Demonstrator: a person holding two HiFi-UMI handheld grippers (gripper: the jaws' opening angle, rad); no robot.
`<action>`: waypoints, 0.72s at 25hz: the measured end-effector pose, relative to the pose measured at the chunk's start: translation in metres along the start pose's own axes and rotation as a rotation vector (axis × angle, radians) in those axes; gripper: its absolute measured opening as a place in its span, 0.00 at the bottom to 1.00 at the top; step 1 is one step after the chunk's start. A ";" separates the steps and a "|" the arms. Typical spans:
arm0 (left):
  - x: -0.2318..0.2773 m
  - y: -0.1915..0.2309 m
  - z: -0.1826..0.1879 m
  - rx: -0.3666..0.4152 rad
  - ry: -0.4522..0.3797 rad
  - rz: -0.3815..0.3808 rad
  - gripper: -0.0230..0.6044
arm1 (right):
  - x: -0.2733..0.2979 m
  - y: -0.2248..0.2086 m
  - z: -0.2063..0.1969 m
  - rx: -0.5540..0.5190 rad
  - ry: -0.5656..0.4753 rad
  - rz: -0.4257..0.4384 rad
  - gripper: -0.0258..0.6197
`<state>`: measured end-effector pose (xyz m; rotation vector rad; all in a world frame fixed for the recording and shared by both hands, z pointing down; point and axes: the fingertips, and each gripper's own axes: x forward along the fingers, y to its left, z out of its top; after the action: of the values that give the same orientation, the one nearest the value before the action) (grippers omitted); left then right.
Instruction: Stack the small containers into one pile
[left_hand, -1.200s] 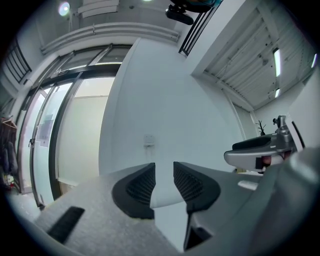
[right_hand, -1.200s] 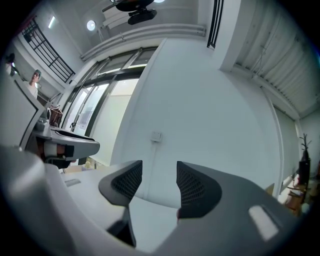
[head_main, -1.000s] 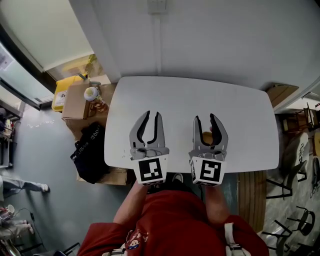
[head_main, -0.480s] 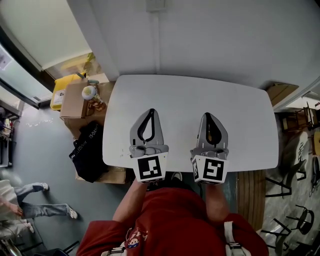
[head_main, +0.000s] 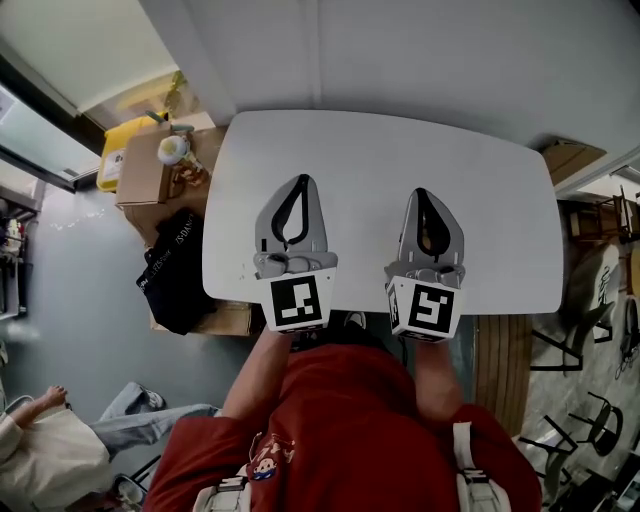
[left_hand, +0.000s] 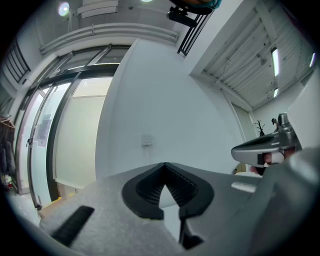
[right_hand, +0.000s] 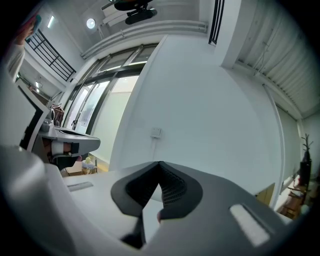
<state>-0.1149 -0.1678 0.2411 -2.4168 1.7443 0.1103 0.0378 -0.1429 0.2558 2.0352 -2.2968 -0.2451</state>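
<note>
Fingertips (left_hand: 175, 180) of left gripper (head_main: 298, 180) and right gripper (head_main: 420, 192) pinched fully together on nothing, side by side over the near half of the white table (head_main: 370, 160), no small containers visible on it, so neither hand judged nearer.

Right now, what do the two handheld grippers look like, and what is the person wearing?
The left gripper and right gripper are both light grey plastic. Their curved jaws are lined with black ribbed pads. Each one carries a white cube with black square markers at its rear. The person wears a red shirt with a small cartoon print, and light-coloured straps over the shoulders.
</note>
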 end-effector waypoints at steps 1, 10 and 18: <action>0.000 0.000 0.000 -0.001 0.000 0.000 0.04 | 0.000 0.000 0.000 0.004 -0.001 -0.001 0.04; -0.005 -0.003 0.001 -0.022 -0.006 -0.004 0.04 | -0.004 0.001 0.000 0.012 -0.008 0.009 0.04; -0.006 -0.008 -0.001 -0.019 0.001 -0.012 0.03 | -0.006 0.006 0.010 -0.017 -0.055 0.020 0.04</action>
<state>-0.1094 -0.1602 0.2433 -2.4404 1.7371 0.1248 0.0310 -0.1350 0.2470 2.0213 -2.3379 -0.3221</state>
